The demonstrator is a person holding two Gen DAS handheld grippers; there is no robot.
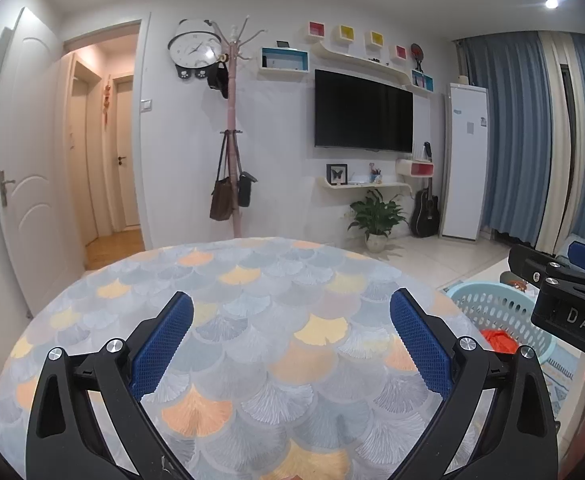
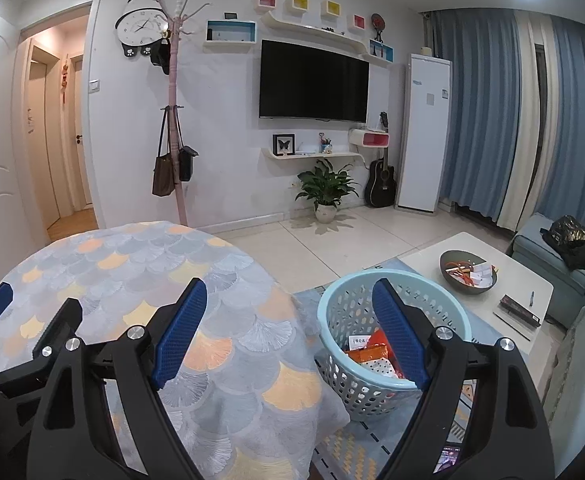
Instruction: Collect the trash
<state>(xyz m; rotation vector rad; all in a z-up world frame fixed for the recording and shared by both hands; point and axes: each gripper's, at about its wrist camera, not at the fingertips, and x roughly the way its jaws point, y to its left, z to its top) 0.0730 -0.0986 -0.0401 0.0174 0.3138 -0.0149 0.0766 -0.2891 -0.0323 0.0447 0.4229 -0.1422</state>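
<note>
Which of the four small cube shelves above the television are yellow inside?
The two middle cubes are yellow inside. The outer cubes, at the left and right ends of the row, are red inside.

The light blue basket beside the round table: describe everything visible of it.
The light blue basket is round, looks like plastic, with a smooth rim and walls pierced by rows of small holes. It stands upright on a patterned rug, right beside the hanging edge of the tablecloth; contact cannot be told. Inside lie orange wrappers and a white printed packet. The right gripper, open and empty, partly hides it.
</note>
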